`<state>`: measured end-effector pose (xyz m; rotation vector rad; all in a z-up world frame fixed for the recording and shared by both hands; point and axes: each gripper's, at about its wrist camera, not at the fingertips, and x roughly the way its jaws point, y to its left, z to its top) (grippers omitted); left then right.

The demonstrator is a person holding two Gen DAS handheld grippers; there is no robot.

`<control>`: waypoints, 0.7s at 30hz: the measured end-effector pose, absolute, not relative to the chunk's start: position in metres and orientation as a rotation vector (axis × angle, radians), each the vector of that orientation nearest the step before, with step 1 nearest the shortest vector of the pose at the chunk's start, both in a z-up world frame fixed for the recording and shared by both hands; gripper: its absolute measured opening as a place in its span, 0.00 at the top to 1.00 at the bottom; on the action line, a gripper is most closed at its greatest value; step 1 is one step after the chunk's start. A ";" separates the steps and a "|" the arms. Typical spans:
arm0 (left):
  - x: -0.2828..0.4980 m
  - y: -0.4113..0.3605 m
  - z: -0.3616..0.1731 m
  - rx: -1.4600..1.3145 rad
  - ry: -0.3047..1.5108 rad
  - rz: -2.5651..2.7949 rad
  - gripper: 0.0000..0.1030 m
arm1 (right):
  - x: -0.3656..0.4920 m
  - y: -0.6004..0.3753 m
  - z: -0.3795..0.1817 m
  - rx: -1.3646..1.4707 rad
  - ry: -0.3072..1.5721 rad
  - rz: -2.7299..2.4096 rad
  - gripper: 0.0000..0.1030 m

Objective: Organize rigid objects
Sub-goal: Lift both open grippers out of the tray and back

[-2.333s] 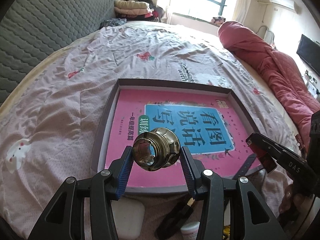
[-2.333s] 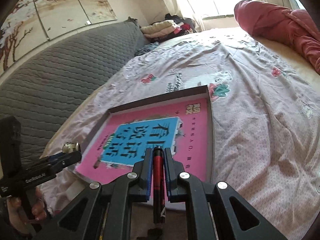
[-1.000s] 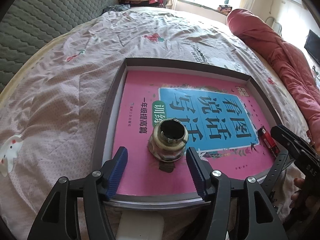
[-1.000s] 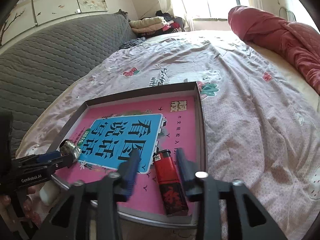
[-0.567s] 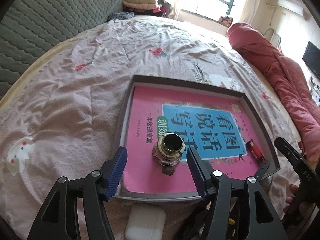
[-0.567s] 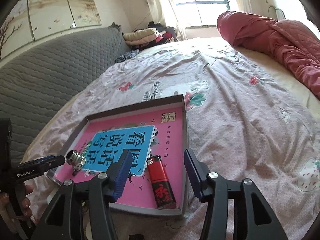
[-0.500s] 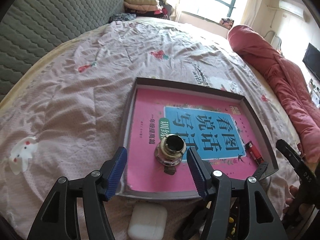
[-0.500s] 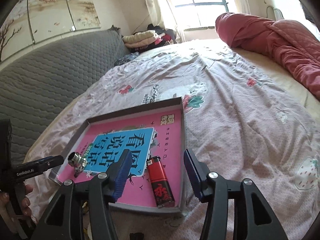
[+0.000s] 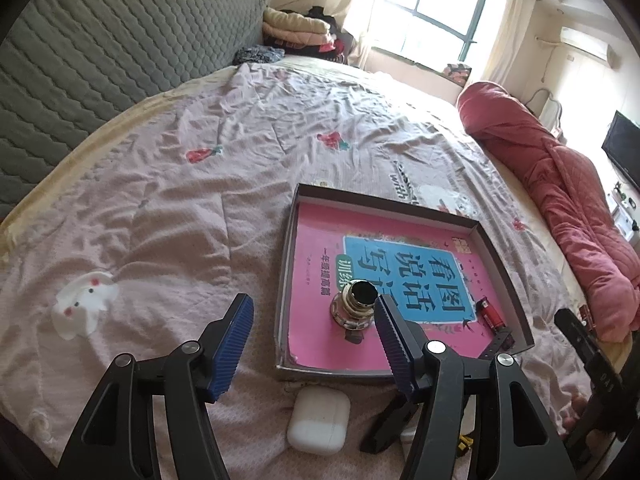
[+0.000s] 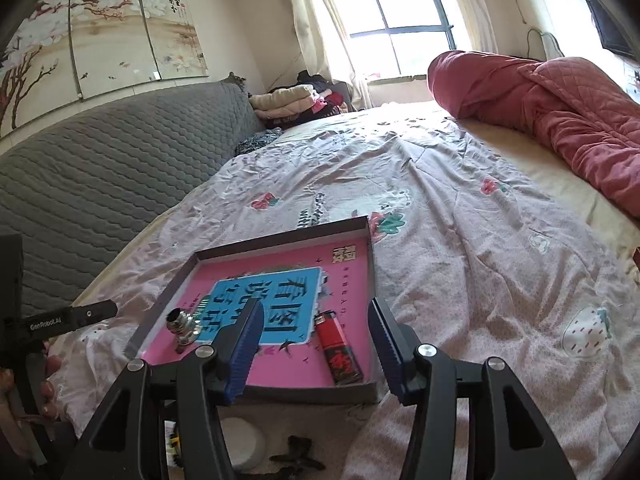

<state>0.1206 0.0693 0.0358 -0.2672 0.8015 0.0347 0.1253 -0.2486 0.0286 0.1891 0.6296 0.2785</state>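
Note:
A shallow grey tray lies on the bed with a pink book inside it. A shiny metal fitting stands upright on the book near the front. A red lighter lies flat by the tray's right wall. My left gripper hangs open above the tray's front left corner, holding nothing. In the right wrist view the tray, fitting and lighter show again. My right gripper is open above the front edge, with the lighter lying below between its fingers, untouched.
A white earbud case and a black object lie on the sheet in front of the tray, with a white round lid nearby. A red quilt lies rolled along the right. A grey padded headboard bounds the left.
The left gripper let go of the metal fitting and the right let go of the lighter, both now resting in the tray. Both grippers have since drawn back and upward, away from the tray.

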 end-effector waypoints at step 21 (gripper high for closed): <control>0.074 0.067 0.051 -0.210 0.780 0.010 0.33 | 0.051 -0.214 0.043 0.054 0.596 0.264 0.48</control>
